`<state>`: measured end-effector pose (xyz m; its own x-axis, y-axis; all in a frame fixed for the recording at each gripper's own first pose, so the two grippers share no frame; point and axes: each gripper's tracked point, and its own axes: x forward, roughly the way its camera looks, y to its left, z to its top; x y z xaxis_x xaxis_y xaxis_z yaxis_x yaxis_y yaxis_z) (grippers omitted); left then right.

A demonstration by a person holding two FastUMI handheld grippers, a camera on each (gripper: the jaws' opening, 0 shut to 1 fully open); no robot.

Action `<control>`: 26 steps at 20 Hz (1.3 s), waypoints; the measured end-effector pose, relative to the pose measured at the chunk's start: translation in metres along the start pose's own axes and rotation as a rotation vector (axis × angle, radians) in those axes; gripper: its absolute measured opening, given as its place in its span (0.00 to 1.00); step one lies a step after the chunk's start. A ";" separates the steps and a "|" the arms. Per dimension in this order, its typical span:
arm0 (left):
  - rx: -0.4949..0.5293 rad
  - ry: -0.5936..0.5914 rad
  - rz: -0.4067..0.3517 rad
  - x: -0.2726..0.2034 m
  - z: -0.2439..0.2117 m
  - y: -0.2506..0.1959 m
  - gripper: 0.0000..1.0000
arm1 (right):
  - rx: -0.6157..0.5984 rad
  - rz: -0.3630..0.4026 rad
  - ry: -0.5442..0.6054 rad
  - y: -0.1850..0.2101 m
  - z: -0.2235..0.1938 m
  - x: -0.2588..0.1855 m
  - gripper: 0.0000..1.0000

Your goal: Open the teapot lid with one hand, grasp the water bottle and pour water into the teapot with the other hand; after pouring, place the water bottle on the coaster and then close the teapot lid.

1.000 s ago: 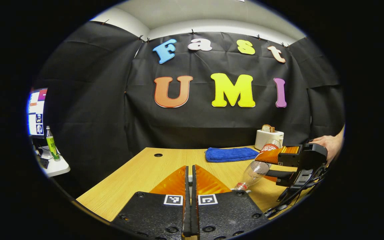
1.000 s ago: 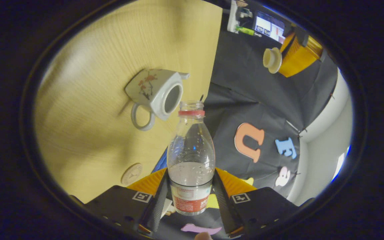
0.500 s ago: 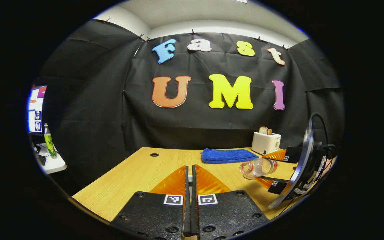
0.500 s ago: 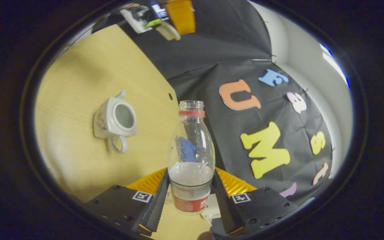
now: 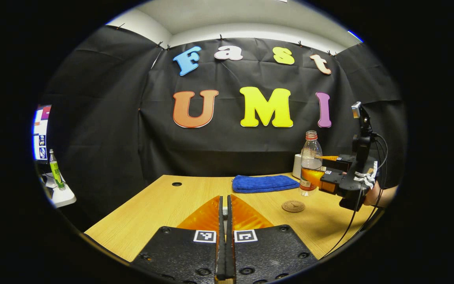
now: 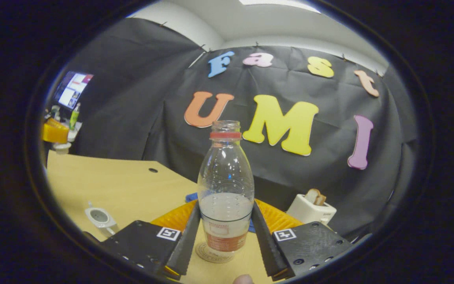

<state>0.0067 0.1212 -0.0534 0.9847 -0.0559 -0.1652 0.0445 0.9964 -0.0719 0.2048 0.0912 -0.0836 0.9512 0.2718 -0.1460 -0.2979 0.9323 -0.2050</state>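
The right hand-held gripper (image 6: 226, 236) grips the clear plastic water bottle with the red neck ring (image 6: 226, 185) low on its body, both fingers pressed against its sides. The bottle stands upright, which keeps the remaining water from spilling. The uncapped mouth suggests pouring is over. Directly below the bottle's base sits the round brown coaster (image 6: 213, 254); from the left gripper view the bottle (image 5: 310, 163) seems to hang a little above and behind the coaster (image 5: 293, 206), though the angle makes the gap hard to judge. The white ceramic teapot (image 6: 100, 217) stands open on the light wooden tabletop (image 6: 132, 185), well apart to the left, its mouth free for the lid. The left hand-held gripper (image 5: 223, 244) has its fingers drawn close together, presumably on the small pale lid (image 6: 61, 148), held aside at the far left.
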 end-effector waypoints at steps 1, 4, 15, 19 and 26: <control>0.001 -0.001 -0.001 0.000 0.001 0.000 0.02 | 0.061 0.016 0.033 -0.001 -0.013 0.006 0.71; 0.004 0.000 0.003 0.000 0.001 0.001 0.02 | 0.204 0.038 0.085 -0.007 -0.040 0.023 0.71; 0.025 0.011 0.024 0.003 -0.005 0.008 0.02 | 0.240 0.007 0.120 -0.009 -0.071 0.052 0.71; 0.025 0.011 0.027 0.002 -0.005 0.008 0.02 | 0.252 -0.006 0.132 -0.011 -0.075 0.052 0.74; 0.028 0.019 0.027 0.008 -0.010 0.001 0.03 | 0.293 0.000 0.145 -0.009 -0.074 0.038 0.94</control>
<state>0.0133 0.1213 -0.0644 0.9821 -0.0296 -0.1858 0.0225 0.9990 -0.0399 0.2373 0.0755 -0.1590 0.9235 0.2545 -0.2870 -0.2418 0.9671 0.0795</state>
